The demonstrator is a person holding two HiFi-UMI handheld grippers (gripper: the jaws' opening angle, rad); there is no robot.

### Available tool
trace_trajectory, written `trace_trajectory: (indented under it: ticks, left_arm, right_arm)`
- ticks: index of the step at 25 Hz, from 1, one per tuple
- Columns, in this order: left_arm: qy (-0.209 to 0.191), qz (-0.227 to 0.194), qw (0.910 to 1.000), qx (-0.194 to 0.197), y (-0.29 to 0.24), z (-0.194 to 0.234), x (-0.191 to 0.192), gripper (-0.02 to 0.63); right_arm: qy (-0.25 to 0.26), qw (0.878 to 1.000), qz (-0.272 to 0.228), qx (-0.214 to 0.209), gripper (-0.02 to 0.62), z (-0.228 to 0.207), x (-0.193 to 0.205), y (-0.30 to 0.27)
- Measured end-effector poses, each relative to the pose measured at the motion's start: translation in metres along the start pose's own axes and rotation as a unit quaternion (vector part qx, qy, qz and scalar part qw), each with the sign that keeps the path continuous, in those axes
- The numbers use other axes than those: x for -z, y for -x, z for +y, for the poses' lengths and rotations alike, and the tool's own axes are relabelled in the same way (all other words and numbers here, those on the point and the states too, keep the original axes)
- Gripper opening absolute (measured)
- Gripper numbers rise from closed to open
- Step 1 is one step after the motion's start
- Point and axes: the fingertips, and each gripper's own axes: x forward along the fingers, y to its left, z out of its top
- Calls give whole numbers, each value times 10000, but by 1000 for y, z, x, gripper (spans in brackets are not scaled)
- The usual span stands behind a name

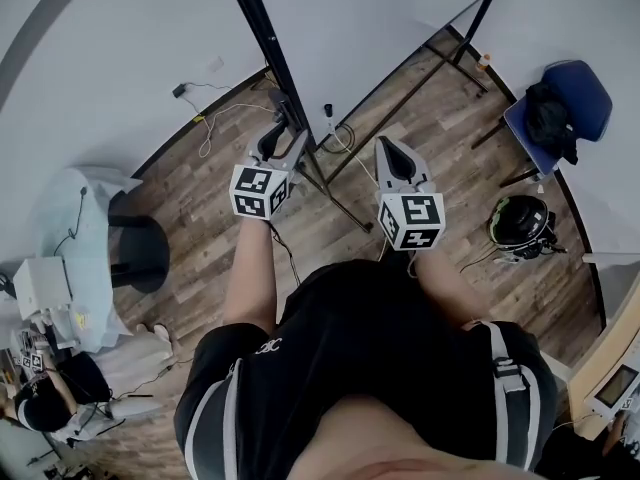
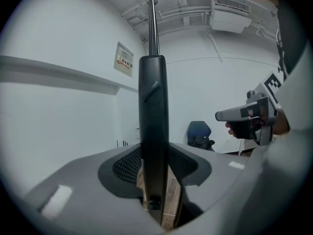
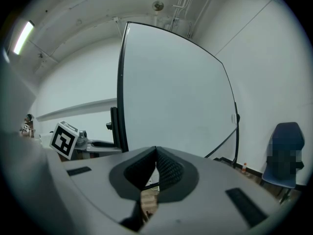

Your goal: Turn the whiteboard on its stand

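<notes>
The whiteboard (image 1: 380,18) stands upright ahead of me, its white face broad in the right gripper view (image 3: 176,92). A black upright post (image 1: 262,28) of its stand runs along the board's left edge. My left gripper (image 1: 283,118) is shut on this post (image 2: 154,106), which passes straight up between its pads (image 2: 128,163). From the right gripper view, the left gripper (image 3: 93,143) reaches in to the post (image 3: 113,129). My right gripper (image 1: 388,146) hovers beside it, right of the post and clear of the board, shut (image 3: 155,153) with nothing in it.
The stand's black legs (image 1: 340,203) spread over the wood floor below the grippers. A blue chair (image 1: 560,108) with a dark bag and a helmet (image 1: 520,223) sit at right. A black stool (image 1: 140,253), a covered table (image 1: 80,218) and floor cables (image 1: 215,118) lie left.
</notes>
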Motion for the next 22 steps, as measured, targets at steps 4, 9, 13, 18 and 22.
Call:
trace_trajectory:
  ticks: [4,9,13,18,22]
  left_arm:
    - [80,-136,9999,-10,29,12,8,176]
    - [146,-330,9993,-61,61,25,17,176]
    - [202,-376,9989,-184,83,33,23,175]
    - [229,-549,9980,-235,109,44,28,173]
    - [321,-593,9972,-337,129,50,34,173]
  right_arm:
    - [-2,10000,15,-77,6,24,8,5]
    - [22,9998,-4,-195,6,46,9,6]
    - [82,9991,28,-408,6,67,12,4]
    - [176,9978,80,-638,6,89,14,1]
    - [214,9969,134,-745,6,98,16,2]
